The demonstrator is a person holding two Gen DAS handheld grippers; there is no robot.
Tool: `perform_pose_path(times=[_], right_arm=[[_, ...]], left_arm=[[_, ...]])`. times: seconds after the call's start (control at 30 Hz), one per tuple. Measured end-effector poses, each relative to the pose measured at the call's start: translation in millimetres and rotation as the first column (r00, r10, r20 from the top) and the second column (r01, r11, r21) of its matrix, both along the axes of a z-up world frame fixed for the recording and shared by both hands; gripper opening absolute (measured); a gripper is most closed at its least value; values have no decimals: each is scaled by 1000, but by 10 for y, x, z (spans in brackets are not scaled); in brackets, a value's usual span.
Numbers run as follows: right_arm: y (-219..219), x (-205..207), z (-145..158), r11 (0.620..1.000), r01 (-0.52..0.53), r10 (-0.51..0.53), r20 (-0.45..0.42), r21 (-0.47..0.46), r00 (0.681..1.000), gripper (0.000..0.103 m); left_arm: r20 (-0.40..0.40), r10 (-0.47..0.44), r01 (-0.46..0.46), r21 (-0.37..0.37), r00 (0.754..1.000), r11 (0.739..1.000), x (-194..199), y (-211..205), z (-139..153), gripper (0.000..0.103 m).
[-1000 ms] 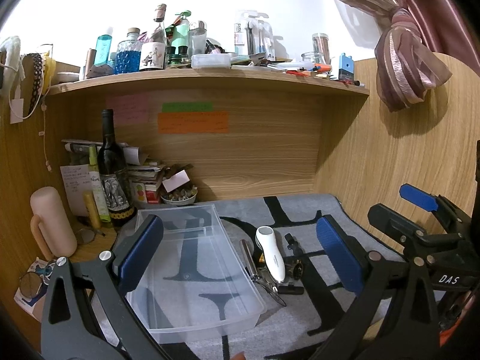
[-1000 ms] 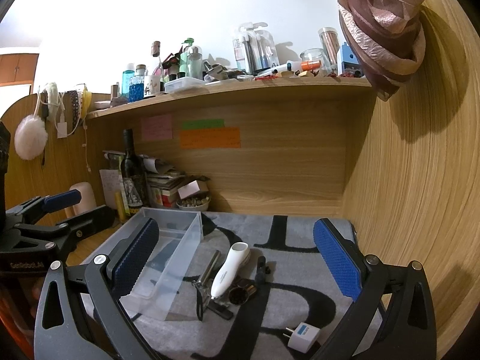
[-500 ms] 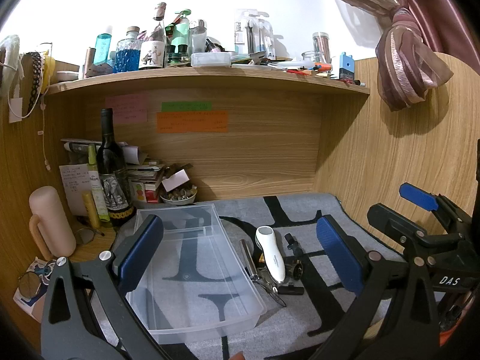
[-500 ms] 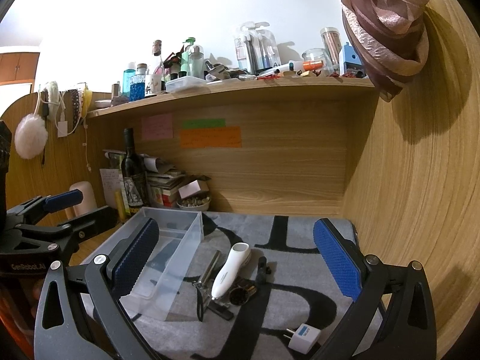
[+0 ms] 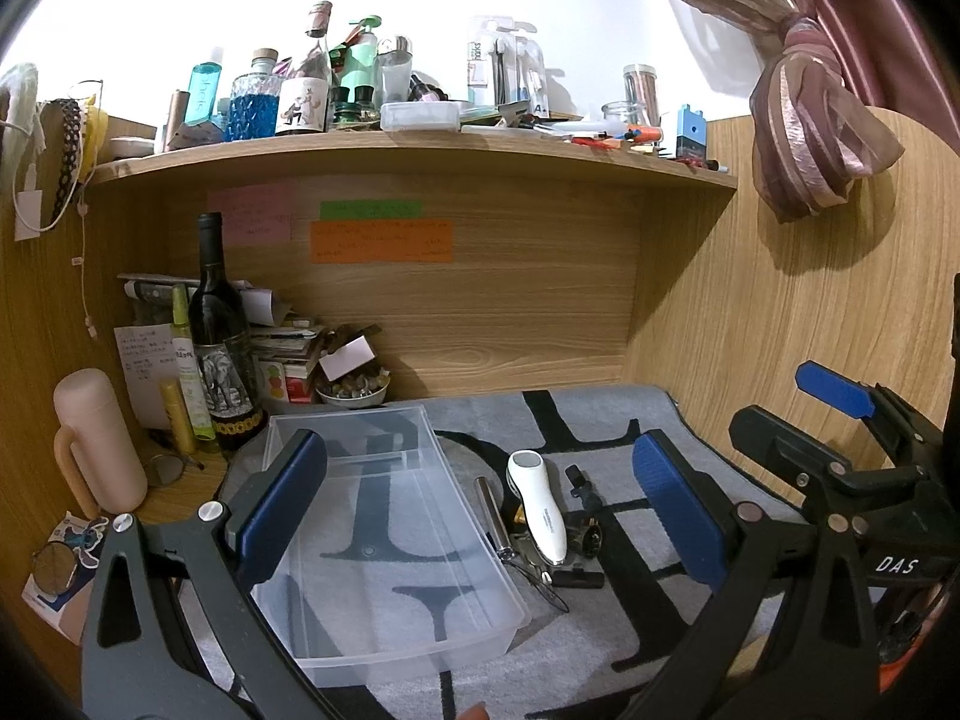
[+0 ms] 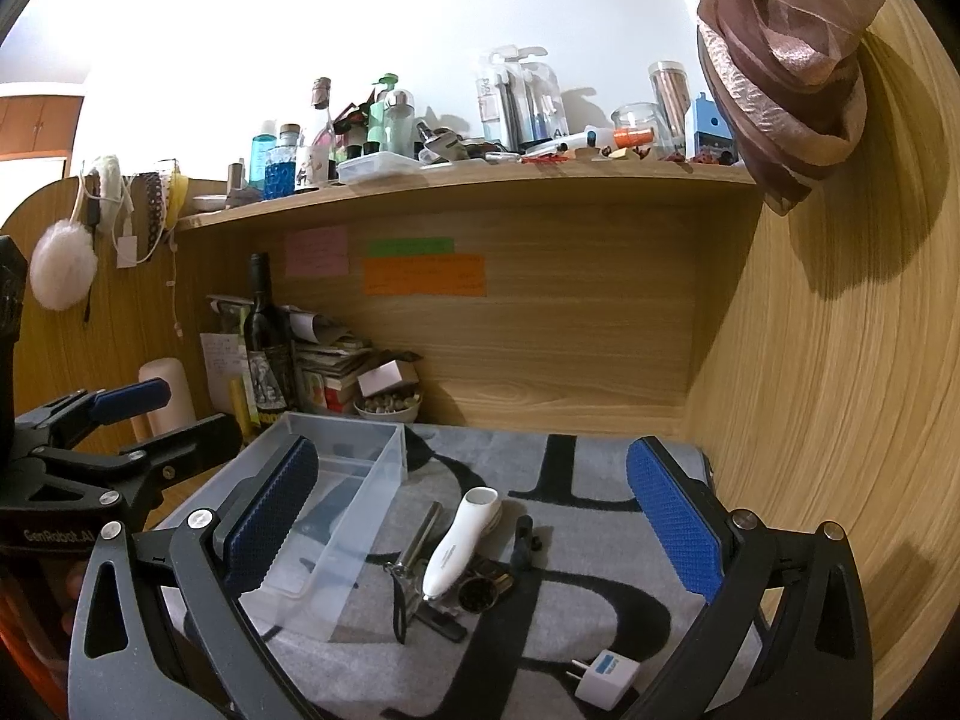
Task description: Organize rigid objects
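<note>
An empty clear plastic bin (image 5: 384,516) (image 6: 336,516) sits on a grey mat (image 5: 600,438). Right of it lies a small pile: a white handheld device (image 5: 538,507) (image 6: 461,543), a silver metal tube (image 5: 492,519) (image 6: 420,534), a black clip (image 5: 581,483) (image 6: 524,540), a round dark watch-like piece (image 6: 477,591) and a black bar (image 5: 577,579). A white plug adapter (image 6: 606,675) lies nearer. My left gripper (image 5: 480,510) is open above the bin and pile. My right gripper (image 6: 468,522) is open above the pile, and shows at the right of the left view (image 5: 834,450).
A wine bottle (image 5: 219,336), a pink flask (image 5: 96,444), papers and a bowl of stones (image 5: 354,390) crowd the back left corner. A shelf (image 5: 420,144) above holds several bottles. A wood wall (image 6: 840,420) closes the right side.
</note>
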State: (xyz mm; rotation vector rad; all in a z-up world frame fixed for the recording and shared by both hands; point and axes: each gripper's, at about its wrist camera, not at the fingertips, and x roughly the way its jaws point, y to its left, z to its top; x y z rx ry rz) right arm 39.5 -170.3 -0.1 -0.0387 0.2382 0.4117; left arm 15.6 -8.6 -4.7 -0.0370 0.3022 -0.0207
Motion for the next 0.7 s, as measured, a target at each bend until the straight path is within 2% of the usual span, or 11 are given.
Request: perform_pose_path(times=[0.53, 0.7], right_arm=[[28, 1, 18, 1000, -4, 5, 7, -12, 1000, 103], [30, 32, 11, 1000, -23, 22, -21, -20, 1000, 103]], left_arm=[[2, -5, 5, -4, 1000, 1000, -5, 3, -2, 103], [7, -30, 30, -25, 1000, 999, -16, 42, 1, 103]])
